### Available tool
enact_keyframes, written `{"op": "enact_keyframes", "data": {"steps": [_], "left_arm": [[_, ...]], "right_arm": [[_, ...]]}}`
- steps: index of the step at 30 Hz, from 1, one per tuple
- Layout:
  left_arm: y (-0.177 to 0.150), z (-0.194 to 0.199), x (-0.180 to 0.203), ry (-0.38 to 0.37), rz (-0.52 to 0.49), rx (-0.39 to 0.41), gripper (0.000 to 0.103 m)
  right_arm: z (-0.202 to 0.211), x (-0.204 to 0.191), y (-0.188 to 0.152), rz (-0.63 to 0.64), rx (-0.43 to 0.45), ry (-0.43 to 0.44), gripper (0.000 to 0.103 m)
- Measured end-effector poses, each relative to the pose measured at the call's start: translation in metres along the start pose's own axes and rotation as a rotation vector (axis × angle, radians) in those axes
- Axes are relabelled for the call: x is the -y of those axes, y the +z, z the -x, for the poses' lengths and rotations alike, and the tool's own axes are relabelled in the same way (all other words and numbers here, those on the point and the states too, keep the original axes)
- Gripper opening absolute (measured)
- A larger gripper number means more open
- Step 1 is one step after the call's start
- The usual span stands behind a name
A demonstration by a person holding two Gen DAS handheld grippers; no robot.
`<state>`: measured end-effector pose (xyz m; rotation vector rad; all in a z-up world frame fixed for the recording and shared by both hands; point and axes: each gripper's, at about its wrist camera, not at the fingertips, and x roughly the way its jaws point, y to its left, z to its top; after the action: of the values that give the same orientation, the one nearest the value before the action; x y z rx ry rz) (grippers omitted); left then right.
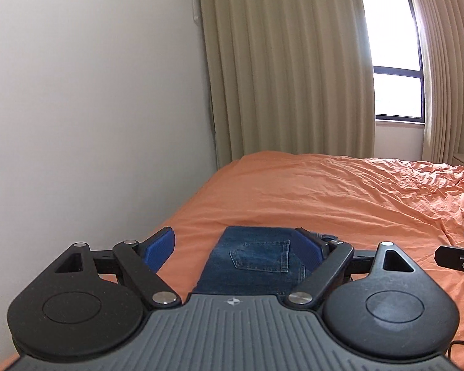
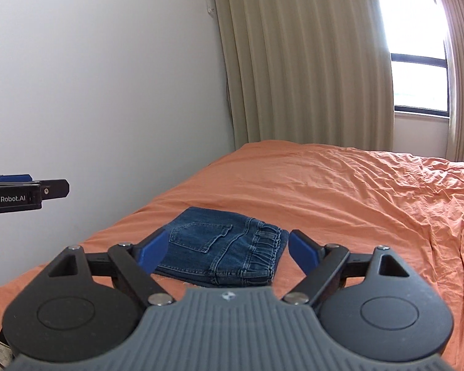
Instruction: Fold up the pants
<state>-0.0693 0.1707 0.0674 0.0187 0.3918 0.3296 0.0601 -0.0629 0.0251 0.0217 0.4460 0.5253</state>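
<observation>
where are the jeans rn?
Jeans lie folded on the orange bed, near its wall-side edge, centred ahead of both open grippers in both wrist views; neither touches them.

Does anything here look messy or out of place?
Not really. The jeans lie in a neat folded stack on the orange bedsheet. Only the sheet looks rumpled, toward the right. Both hand-held grippers, left and right, are open and empty.
</observation>
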Motion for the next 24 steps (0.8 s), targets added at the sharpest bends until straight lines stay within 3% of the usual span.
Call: {"op": "enact_keyframes", "data": {"steps": [5,13,18,24], "left_arm": [[-0.028,-0.021,-0.005,0.002,0.053,-0.121,0.100],[-0.065,-0.059,0.010,0.020,-0.031,-0.252,0.100],[-0.078,-0.063,0.014,-0.001,-0.028,-0.286,0.100],[-0.080,-0.066,0.012,-0.001,-0.015,-0.297,0.100]], "right_arm": [[-0.009,-0.003,-0.025,-0.019,-0.042,-0.036,0.081],[-0.055,-0.013,-0.068,-0.013,-0.124,-0.073,0.081],[-0.082,-0.018,-0.082,-0.023,-0.184,-0.074,0.081],[-0.094,-0.020,-0.082,-0.010,-0.189,-0.068,0.081]]}}
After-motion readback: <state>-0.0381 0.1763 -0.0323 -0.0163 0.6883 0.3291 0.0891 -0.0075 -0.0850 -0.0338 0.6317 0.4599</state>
